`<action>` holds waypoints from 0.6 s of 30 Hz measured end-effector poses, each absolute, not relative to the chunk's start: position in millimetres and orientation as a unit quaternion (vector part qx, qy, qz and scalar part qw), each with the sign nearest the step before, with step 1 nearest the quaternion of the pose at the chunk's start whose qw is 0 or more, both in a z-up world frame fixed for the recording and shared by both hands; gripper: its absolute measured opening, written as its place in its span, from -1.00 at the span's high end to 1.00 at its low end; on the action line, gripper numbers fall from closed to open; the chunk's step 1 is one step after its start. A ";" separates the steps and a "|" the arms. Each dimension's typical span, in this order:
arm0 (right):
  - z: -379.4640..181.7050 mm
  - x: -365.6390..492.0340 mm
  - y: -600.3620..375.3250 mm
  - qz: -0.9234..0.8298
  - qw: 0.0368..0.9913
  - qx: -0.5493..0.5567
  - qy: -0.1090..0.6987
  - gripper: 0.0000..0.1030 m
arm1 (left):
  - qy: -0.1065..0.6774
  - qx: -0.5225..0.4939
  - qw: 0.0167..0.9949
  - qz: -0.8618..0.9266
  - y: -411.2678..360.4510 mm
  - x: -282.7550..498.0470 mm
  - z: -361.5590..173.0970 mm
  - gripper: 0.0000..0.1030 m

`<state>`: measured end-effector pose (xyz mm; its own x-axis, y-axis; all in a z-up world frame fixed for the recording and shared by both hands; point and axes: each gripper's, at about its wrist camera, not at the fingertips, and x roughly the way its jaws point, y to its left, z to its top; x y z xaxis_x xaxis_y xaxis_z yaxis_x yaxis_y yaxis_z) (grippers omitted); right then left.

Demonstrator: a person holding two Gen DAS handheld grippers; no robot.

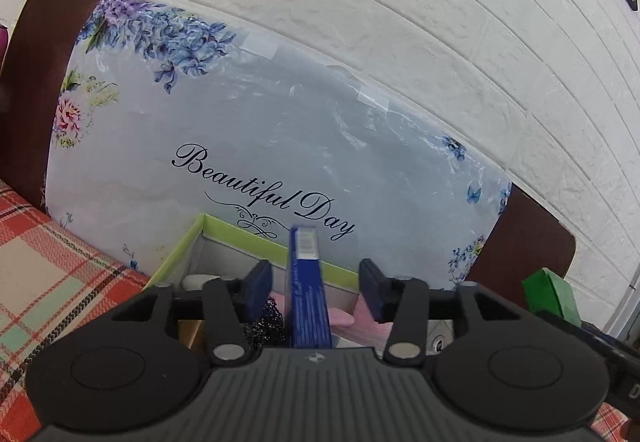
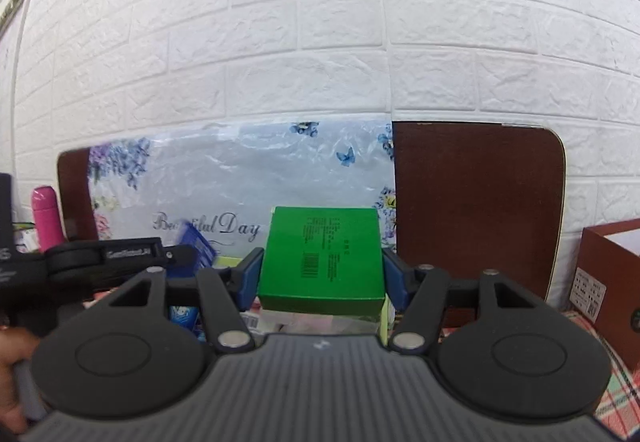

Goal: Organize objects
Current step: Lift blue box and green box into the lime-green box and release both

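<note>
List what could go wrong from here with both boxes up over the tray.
1. The left gripper is open; its pads stand clear of the upright blue box, which may tip onto the things inside the green-rimmed tray.
2. The right gripper holds the green box only by its side faces; a slip would drop it onto the tray's contents.
3. Both grippers are close together, so they could collide.

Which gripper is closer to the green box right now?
Right. The right gripper has the green box clamped between its fingers. The left gripper is off to the box's left, open around a blue box over the green-rimmed tray.
</note>
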<state>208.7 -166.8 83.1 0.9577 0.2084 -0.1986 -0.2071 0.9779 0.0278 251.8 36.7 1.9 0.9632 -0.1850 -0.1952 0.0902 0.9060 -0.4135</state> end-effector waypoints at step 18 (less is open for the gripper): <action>55.4 186.1 -167.9 0.085 0.988 -0.031 0.122 -1.00 | 0.173 -0.168 0.970 -0.028 41.6 231.7 33.6 -0.67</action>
<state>186.1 -167.9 55.4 0.9559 0.1611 -0.2455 -0.1762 0.9835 -0.0408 231.7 41.6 33.6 0.9387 -0.1121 -0.3260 -0.0043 0.9418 -0.3362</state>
